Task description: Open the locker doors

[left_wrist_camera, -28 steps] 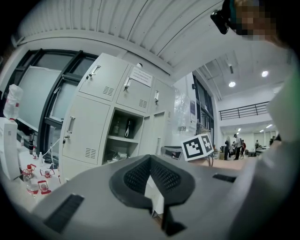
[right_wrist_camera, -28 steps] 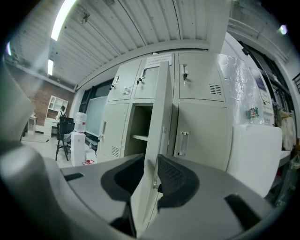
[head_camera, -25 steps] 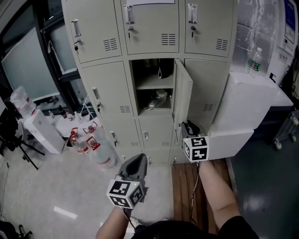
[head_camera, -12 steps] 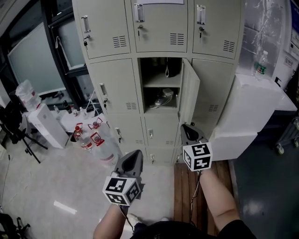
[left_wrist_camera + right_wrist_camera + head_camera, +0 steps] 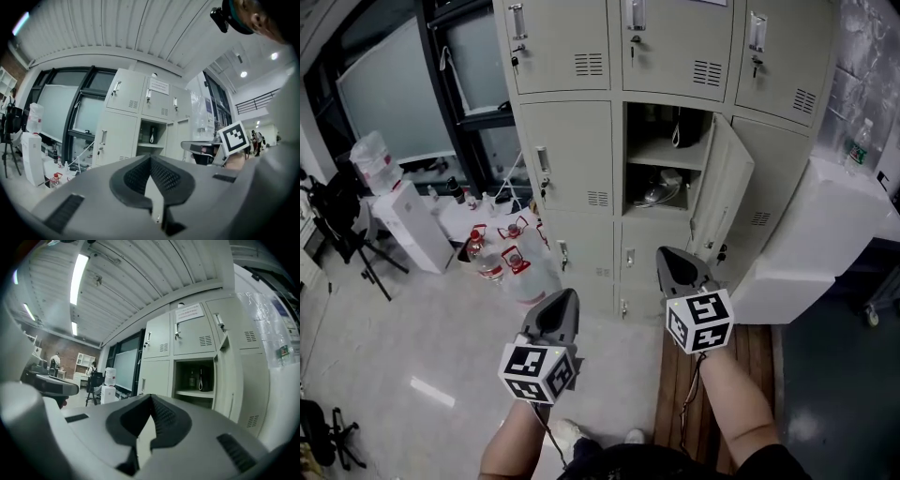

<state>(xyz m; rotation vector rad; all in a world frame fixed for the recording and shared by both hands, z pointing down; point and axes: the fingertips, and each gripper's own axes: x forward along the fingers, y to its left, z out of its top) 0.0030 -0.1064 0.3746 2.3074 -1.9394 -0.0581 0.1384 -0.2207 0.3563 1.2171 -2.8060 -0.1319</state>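
Note:
The beige lockers [image 5: 572,155] fill the back of the head view. One middle compartment [image 5: 667,159] stands open, its door [image 5: 722,183] swung out to the right, with a shelf and small items inside. The doors around it are closed, each with a handle [image 5: 543,161]. My left gripper [image 5: 567,296] is shut and holds nothing, well short of the lockers. My right gripper [image 5: 667,253] is also shut and empty, below and left of the open door. The left gripper [image 5: 150,157] faces the open compartment [image 5: 151,135]. The right gripper [image 5: 151,396] sees the open door [image 5: 225,376].
Water jugs with red caps [image 5: 511,267] and a white unit [image 5: 412,225] stand on the floor left of the lockers. A white block [image 5: 811,244] with a bottle [image 5: 860,142] on it abuts the lockers' right side. Wooden boards [image 5: 717,361] lie underfoot.
The right gripper has drawn back from the open door's lower edge. The head view has swung left, so the lockers sit further right. The left gripper stays low at the centre.

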